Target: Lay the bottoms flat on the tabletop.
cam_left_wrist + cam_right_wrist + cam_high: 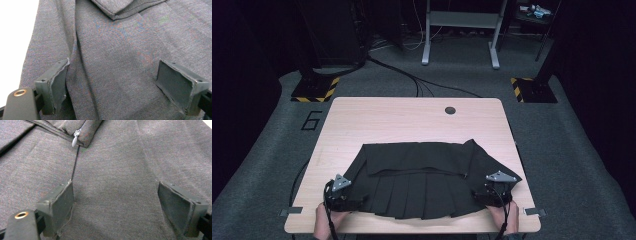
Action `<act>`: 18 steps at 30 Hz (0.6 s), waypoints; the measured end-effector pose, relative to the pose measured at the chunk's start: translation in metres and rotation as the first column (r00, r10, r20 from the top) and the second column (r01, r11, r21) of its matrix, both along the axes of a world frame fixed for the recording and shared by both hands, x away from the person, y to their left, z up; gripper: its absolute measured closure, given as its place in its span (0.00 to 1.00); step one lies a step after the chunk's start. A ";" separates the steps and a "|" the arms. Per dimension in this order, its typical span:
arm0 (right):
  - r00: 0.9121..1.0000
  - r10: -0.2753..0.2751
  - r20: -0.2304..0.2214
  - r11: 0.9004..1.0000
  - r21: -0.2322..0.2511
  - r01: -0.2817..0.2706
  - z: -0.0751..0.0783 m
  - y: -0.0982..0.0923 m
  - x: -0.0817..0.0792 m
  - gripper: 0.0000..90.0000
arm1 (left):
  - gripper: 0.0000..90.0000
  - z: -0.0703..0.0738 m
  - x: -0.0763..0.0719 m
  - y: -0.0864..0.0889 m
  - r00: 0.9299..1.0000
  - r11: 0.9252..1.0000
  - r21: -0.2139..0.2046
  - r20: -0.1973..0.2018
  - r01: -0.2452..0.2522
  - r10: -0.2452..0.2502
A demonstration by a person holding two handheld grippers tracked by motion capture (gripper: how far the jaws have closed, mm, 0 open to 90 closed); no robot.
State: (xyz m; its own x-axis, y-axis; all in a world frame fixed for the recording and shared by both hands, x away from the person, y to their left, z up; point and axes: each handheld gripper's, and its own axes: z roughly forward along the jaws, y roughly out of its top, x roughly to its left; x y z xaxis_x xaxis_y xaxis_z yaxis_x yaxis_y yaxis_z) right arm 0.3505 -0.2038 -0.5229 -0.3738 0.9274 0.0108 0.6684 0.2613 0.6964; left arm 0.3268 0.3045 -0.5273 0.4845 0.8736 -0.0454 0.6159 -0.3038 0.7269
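On the table [377, 112], toward 6 o'clock: black pleated skirt [422, 180], waistband half already folded down over the pleats, hem at the near edge. Left gripper [343, 196] at the 8 o'clock corner, right gripper [493, 192] at 4 o'clock; both sets of jaws wide, hovering over flat cloth, nothing pinched. Zip pull [75, 140] sits at 11 o'clock of the right jaws. Advice: bite both hem corners evenly, lift together, keep the pleats stacked.

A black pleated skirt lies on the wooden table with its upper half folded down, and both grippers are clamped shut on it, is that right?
Not quite. Both gripper views show the left gripper and right gripper open over the black pleated skirt, fingers spread wide. The skirt does lie folded on the wooden table.
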 end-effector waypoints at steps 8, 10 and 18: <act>1.000 0.008 0.001 1.000 0.002 -0.008 0.000 -0.001 -0.022 0.15 | 0.15 0.001 -0.018 0.002 1.000 1.000 0.006 -0.008 -0.003 0.003; 1.000 0.018 -0.011 1.000 -0.001 -0.018 0.001 -0.001 -0.022 0.13 | 0.15 0.002 -0.018 0.002 1.000 1.000 0.007 -0.021 -0.004 0.004; 0.998 0.028 0.047 0.999 0.017 -0.029 0.024 0.001 -0.024 0.11 | 0.15 0.027 -0.012 -0.004 0.999 0.999 -0.032 0.031 0.012 -0.011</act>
State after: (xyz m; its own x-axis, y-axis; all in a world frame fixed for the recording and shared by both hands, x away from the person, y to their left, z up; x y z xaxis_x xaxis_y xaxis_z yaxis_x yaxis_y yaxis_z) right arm 0.3266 -0.2031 -0.4984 -0.4009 0.9161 0.0087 0.6274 0.2676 0.7313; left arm 0.3152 0.3001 -0.5003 0.4959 0.8665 -0.0578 0.5895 -0.2870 0.7551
